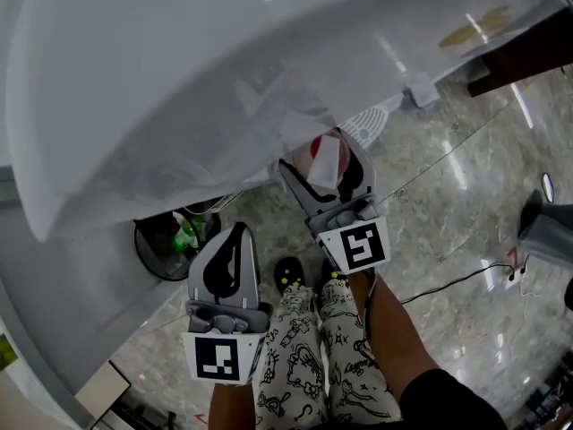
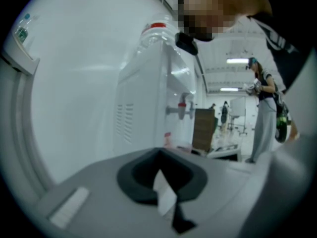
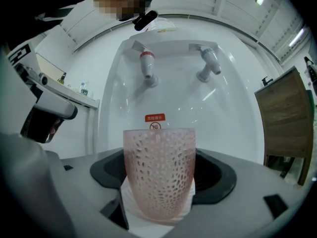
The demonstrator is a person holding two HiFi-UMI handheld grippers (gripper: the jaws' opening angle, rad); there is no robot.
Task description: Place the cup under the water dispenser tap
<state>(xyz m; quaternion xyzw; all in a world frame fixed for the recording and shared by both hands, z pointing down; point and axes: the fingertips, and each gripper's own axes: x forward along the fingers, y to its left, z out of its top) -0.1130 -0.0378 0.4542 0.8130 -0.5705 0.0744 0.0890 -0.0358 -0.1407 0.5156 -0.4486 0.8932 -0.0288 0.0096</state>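
Note:
A pink cup [image 3: 158, 182] with a perforated pattern stands upright between the jaws of my right gripper [image 3: 158, 205], which is shut on it. In the right gripper view the cup sits low in front of the white water dispenser [image 3: 178, 108], below its red tap [image 3: 147, 66] and grey tap [image 3: 209, 63]. From the head view the cup [image 1: 327, 161] and right gripper [image 1: 329, 155] are just under the dispenser's edge, near the white drip grille [image 1: 369, 122]. My left gripper [image 1: 237, 233] hangs lower left, jaws together and empty, facing the dispenser's side [image 2: 138, 113].
A big water bottle [image 2: 154, 33] tops the dispenser. A dark bin [image 1: 170, 240] with green bottles stands beside it. A wooden cabinet [image 3: 283, 128] is to the right. A cable [image 1: 448, 285] crosses the marble floor. Another person [image 2: 265, 113] stands further off.

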